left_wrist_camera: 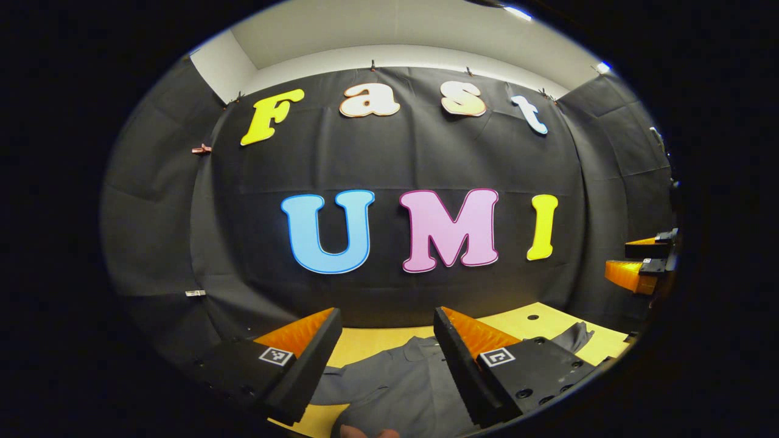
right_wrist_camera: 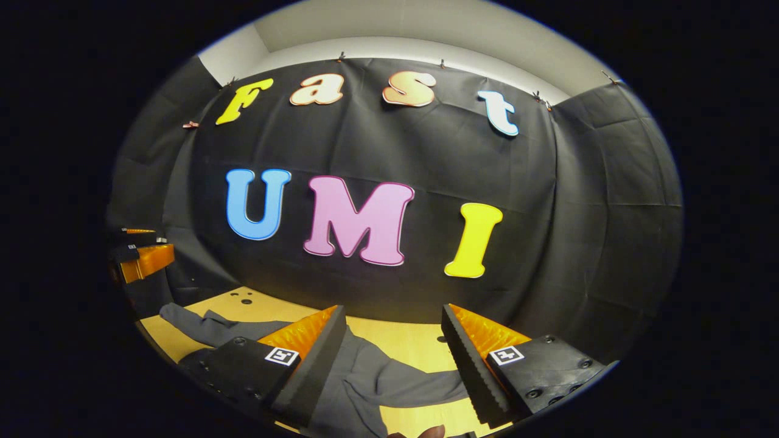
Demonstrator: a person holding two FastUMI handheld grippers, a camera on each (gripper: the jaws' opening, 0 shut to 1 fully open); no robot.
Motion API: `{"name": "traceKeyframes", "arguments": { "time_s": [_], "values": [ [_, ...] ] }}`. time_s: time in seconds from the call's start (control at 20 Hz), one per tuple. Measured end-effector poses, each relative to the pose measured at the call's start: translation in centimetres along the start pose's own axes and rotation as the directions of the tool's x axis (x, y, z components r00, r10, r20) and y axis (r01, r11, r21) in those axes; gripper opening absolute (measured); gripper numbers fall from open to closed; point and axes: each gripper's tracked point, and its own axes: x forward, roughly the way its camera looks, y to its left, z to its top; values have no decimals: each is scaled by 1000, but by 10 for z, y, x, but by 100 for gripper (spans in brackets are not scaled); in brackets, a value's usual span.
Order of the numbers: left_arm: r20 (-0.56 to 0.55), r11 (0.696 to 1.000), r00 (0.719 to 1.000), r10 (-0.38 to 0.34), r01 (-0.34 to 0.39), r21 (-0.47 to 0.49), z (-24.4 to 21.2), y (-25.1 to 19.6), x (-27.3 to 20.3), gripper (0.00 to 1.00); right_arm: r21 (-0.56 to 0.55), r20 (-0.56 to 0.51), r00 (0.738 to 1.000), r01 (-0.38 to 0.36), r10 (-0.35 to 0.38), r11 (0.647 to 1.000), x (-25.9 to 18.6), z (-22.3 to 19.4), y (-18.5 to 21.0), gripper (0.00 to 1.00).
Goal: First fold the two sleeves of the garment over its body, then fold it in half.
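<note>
Spread wide and holding nothing, the left gripper (left_wrist_camera: 387, 359) is seen at the bottom of the left gripper view, raised above a rumpled grey fabric garment (left_wrist_camera: 401, 389) that is laid flat on a pale yellow wooden table (left_wrist_camera: 371, 340). One long grey sleeve (left_wrist_camera: 575, 334) is seen stretched outward toward the table's far right corner, not yet brought over the body. At the far right edge, the right gripper (left_wrist_camera: 639, 261) is glimpsed held high, its fingers apart. In the right gripper view, the right gripper (right_wrist_camera: 394, 359) is likewise shown wide open and empty above the same garment (right_wrist_camera: 353, 377); one sleeve (right_wrist_camera: 426, 386) is seen lying out across the table (right_wrist_camera: 414, 340) between the fingers, and another sleeve (right_wrist_camera: 201, 325) trails toward the far left. The left gripper (right_wrist_camera: 143, 255) is seen at the left edge. No fold is judged to be made yet, so the sleeve step is taken to be in hand. Each gripper would next need to be lowered to a sleeve end, closed on the cloth and carried inward over the body.
</note>
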Motion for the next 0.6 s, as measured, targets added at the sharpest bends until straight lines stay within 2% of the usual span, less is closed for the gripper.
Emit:
{"name": "traceKeyframes", "arguments": {
  "time_s": [0.2,0.5,0.6],
  "values": [
    [-15,1000,1000,-5,5,4,-2,-27,23,96,-19,-51,999,0,-1,1000,37,-37,-45,98],
    [-39,1000,999,13,-12,20,-2,-62,51,96,-32,-151,988,39,-43,999,94,-109,-128,98],
    [-49,999,999,22,-21,26,-1,-73,58,96,-10,-187,982,27,-29,1000,111,-136,-149,98]
  ]
}}
